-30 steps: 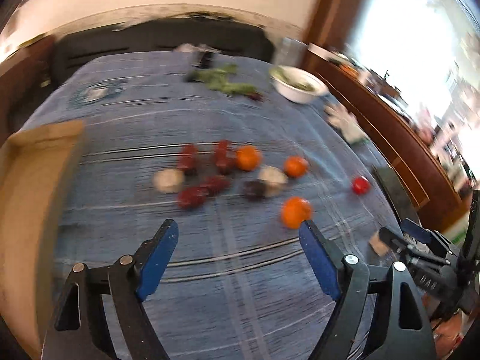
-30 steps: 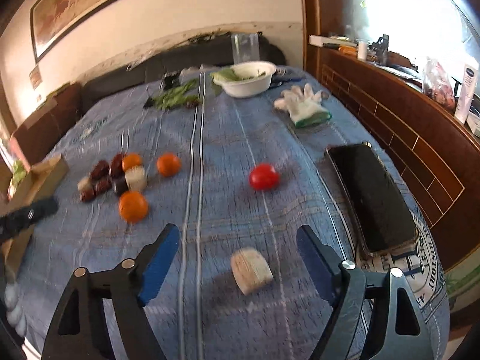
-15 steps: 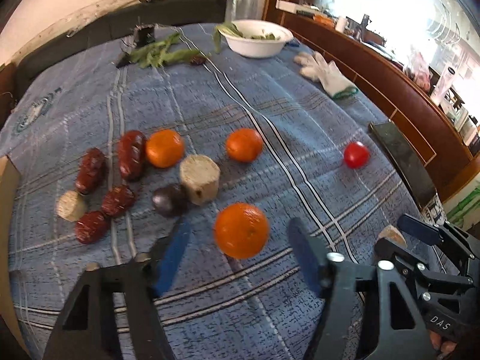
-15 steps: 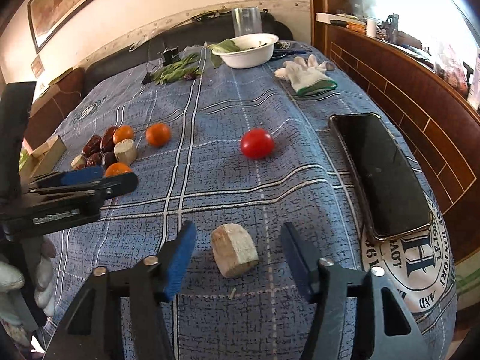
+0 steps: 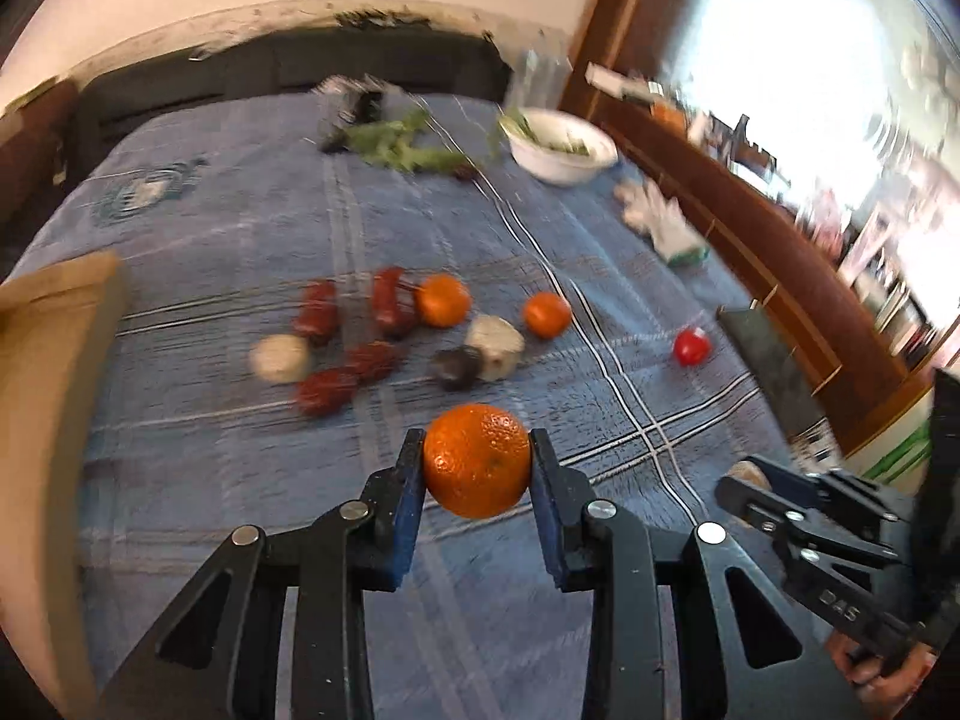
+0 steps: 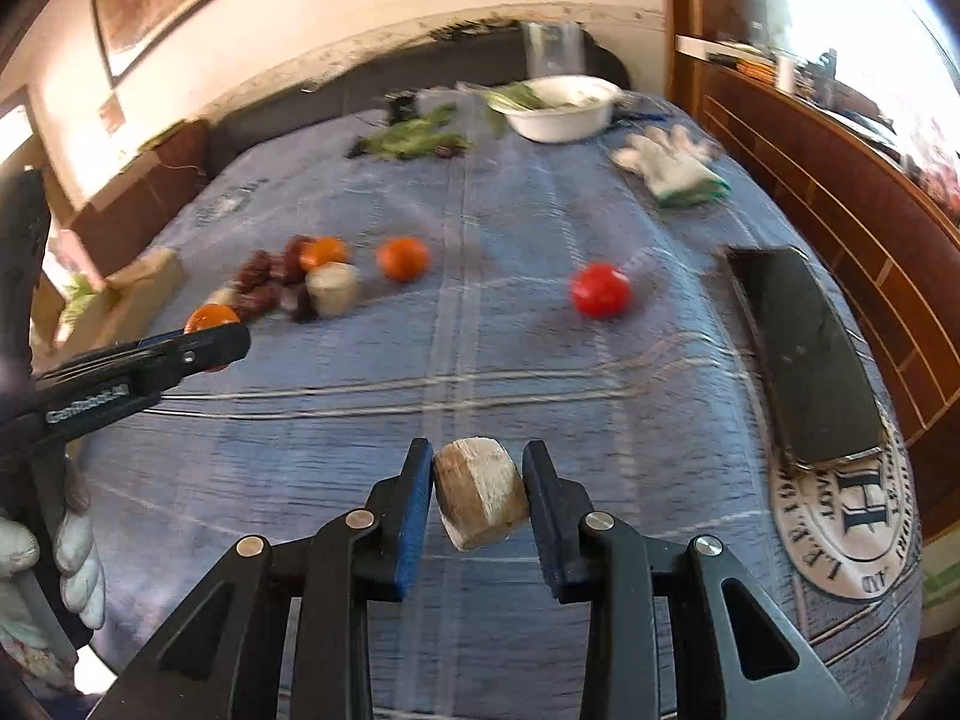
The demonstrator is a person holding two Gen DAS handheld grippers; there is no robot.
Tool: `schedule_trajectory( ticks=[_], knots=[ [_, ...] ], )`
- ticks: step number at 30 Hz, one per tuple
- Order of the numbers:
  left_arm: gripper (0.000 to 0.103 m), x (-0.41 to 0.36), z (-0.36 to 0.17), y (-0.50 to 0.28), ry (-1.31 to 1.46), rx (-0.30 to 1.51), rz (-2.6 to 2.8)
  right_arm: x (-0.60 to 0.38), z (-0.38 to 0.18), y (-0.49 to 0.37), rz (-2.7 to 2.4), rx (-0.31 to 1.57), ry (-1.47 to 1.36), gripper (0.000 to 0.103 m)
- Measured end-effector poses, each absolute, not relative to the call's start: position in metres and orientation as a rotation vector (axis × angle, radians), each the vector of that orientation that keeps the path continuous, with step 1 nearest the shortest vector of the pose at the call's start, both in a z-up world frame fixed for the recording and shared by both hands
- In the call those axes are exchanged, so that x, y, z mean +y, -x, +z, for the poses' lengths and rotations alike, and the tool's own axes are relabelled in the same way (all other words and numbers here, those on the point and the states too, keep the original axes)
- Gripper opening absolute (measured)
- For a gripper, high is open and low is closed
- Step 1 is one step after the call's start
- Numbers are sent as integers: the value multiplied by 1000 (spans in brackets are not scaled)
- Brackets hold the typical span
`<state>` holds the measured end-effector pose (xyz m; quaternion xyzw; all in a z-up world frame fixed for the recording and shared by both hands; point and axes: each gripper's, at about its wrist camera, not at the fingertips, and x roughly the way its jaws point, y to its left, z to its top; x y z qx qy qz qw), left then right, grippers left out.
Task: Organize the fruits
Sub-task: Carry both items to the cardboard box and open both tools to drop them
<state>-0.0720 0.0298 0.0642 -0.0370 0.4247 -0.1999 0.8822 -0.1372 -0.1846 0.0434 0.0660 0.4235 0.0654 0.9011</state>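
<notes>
Closing with the left gripper [image 5: 477, 444] on the orange [image 5: 477, 459]: fruit straight between the blue pads [image 5: 411, 510], pressed on both sides, round, so no long axis to consider. Closing as well with the right gripper [image 6: 478, 456] on the pale chunk [image 6: 480, 492], caught between the pads, its flat cut face turned up and away. Cannot tell whether lifted off the blue cloth [image 6: 540, 210] or resting on it. Just ahead of the left gripper: a group of smaller oranges [image 5: 443, 300], red dates [image 5: 384, 306] and other pale pieces [image 5: 495, 345]. Probably the gathering place, and nearer to the left hand than to the right. Apart from the group, alone: one tomato [image 6: 600, 291]. Containers: white bowl [image 5: 564, 156] at the far end, with greens in it; cardboard box [image 5: 54, 360] at the left edge, inside hidden; dark tray [image 6: 804, 348] at the right edge, no fruit seen in it.
</notes>
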Motion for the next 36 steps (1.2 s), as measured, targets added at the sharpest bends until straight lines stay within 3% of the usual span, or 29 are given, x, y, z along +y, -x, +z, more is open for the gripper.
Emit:
schedule_trajectory(
  ticks=[9,16,19,28,36],
  knots=[
    [32,172,161,113,230,696,-254,-82,124,129,471,738,-94,34],
    [32,255,207,65,212,692,-102,-3,198,78,698,654,-150,34],
    [32,281,185,20,213,781,-38,42,194,46,723,676,-108,34],
    [32,334,67,-58,368,990,67,139,84,-37,709,875,-26,34],
    [33,347,30,-74,422,1049,95,164,33,-74,668,952,22,35]
  ],
)
